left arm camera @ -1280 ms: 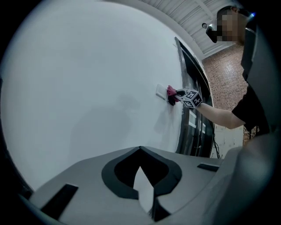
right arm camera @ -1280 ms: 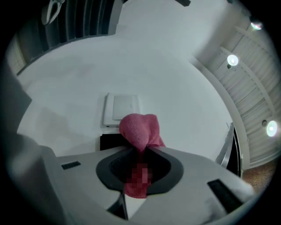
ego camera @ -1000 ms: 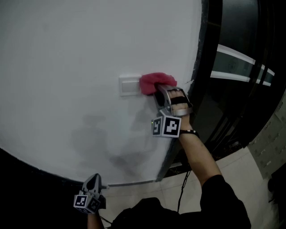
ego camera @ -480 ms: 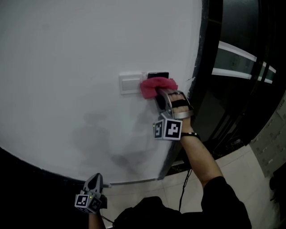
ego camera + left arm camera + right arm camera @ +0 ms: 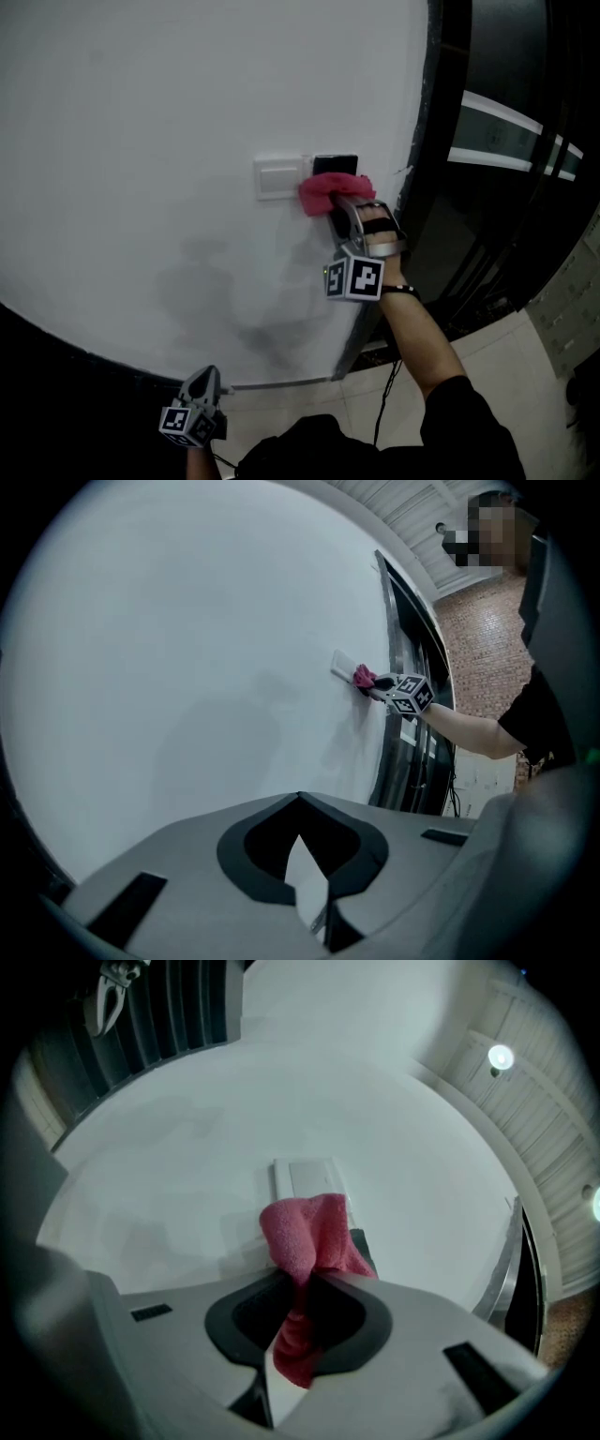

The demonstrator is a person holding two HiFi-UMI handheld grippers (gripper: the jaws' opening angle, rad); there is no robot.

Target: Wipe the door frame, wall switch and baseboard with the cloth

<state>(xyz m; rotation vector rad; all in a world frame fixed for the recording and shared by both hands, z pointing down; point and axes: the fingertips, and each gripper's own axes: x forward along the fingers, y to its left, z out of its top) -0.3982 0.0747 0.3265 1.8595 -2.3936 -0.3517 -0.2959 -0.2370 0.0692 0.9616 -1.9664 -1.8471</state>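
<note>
The cloth (image 5: 325, 192) is sitting lower than a second ago, uncovering a dark plate (image 5: 335, 165) beside the white wall switch (image 5: 279, 178). The right gripper (image 5: 337, 211) is clenching the cloth against the wall, near the door frame (image 5: 424, 141). The left gripper (image 5: 202, 382) is hanging low, closed on nothing. Recommendation: keep the cloth pressing flat, sweeping across both plates. Count: one cloth, two plates, two grippers.

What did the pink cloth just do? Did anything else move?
The right gripper slid the cloth down, uncovering the black panel beside the white switch; it stayed shut on the cloth. The left gripper stayed low, shut, empty.
</note>
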